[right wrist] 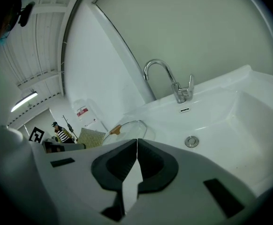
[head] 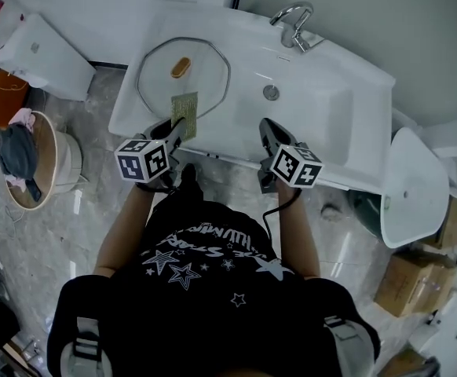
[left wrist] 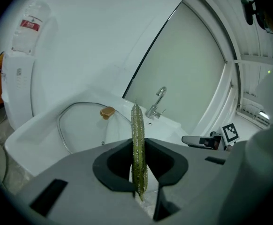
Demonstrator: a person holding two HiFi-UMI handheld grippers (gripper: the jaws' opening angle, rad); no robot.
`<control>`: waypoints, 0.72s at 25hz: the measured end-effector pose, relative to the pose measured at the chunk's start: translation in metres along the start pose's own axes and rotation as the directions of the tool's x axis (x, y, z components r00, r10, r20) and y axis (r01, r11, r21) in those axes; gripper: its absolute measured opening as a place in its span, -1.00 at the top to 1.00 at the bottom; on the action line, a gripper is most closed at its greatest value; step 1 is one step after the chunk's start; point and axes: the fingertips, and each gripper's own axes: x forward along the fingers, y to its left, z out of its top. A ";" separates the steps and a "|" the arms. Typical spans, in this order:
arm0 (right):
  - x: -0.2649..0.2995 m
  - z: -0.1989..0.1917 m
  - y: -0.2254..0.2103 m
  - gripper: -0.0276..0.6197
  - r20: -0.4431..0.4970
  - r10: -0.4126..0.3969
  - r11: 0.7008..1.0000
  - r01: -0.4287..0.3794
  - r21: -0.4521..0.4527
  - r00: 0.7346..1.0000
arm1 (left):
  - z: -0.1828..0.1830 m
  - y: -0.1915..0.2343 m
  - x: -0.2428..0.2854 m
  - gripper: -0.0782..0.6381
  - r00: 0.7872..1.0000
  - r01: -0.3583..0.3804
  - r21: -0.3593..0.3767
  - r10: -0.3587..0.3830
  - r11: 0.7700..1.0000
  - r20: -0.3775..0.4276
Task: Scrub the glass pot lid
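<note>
Scouring pad (left wrist: 137, 149) edge-on in left gripper view (broad face overhead).

A white sink (head: 346, 108) spans the far side, with a chrome faucet (head: 294, 23) at its far rim and a round drain (head: 271, 92) in the basin. On the marble floor (head: 95, 210), a round basket (head: 65, 162) holding clothes stands at the left, and cardboard boxes (head: 407, 285) sit near right.

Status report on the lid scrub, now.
Left gripper shut on scouring pad. Right gripper shut, empty. Glass pot lid flat beside the basin, pad at its near rim. Nothing in the way.
</note>
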 end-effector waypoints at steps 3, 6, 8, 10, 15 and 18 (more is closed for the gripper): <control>0.025 0.005 0.005 0.89 -0.016 -0.003 1.000 0.003 0.005 1.000 | 0.001 0.015 0.017 0.58 0.998 0.020 -0.036 -0.022 0.999 -0.054; 0.045 0.009 0.010 0.89 -0.028 -0.014 1.000 0.014 0.003 1.000 | -0.006 0.028 0.029 0.58 0.992 0.041 -0.109 -0.053 0.993 -0.114; 0.055 0.010 0.013 0.89 -0.038 -0.022 1.000 0.022 0.002 0.999 | -0.009 0.038 0.035 0.58 0.989 0.051 -0.161 -0.072 0.986 -0.130; 0.064 0.008 0.013 0.89 -0.057 -0.030 1.000 0.030 0.000 0.998 | -0.010 0.048 0.039 0.58 0.988 0.056 -0.203 -0.084 0.978 -0.131; 0.094 -0.009 0.014 0.89 -0.147 0.006 0.998 0.004 0.063 0.989 | -0.003 0.066 0.044 0.58 0.987 0.069 -0.239 -0.101 0.968 -0.126; 0.111 -0.020 0.016 0.88 -0.171 0.081 0.978 -0.046 0.203 0.982 | -0.001 0.072 0.046 0.58 0.985 0.066 -0.260 -0.105 0.963 -0.137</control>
